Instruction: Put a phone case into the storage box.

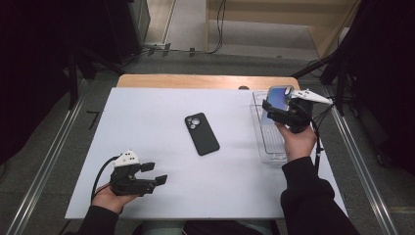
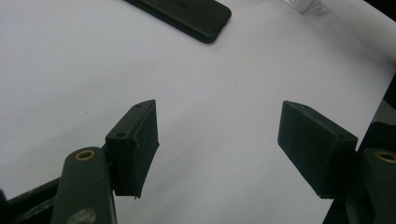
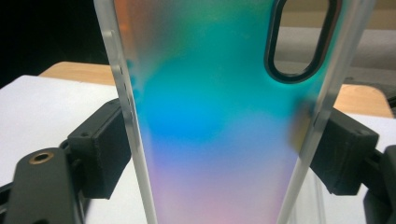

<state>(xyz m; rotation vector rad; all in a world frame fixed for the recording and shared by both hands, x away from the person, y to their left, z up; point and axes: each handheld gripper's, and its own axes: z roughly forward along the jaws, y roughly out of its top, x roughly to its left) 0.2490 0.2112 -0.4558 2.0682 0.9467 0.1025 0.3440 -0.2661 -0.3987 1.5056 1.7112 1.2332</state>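
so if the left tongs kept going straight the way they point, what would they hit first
Probably the black phone. The open, empty left tongs aim across bare white table toward it, though they point a little to its right, so they might slip past.

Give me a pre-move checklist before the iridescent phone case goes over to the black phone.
1. Right tongs clamp the iridescent translucent phone case by its two long edges: ok.
2. Case lifted free of the clear plastic tray: ok.
3. Black phone lies flat on the white table sheet, camera side up: ok.
4. Left tongs open and holding nothing, short of the phone: ok.
5. Sheet between tray and phone bare: ok.
6. Case fits this phone: cannot tell.
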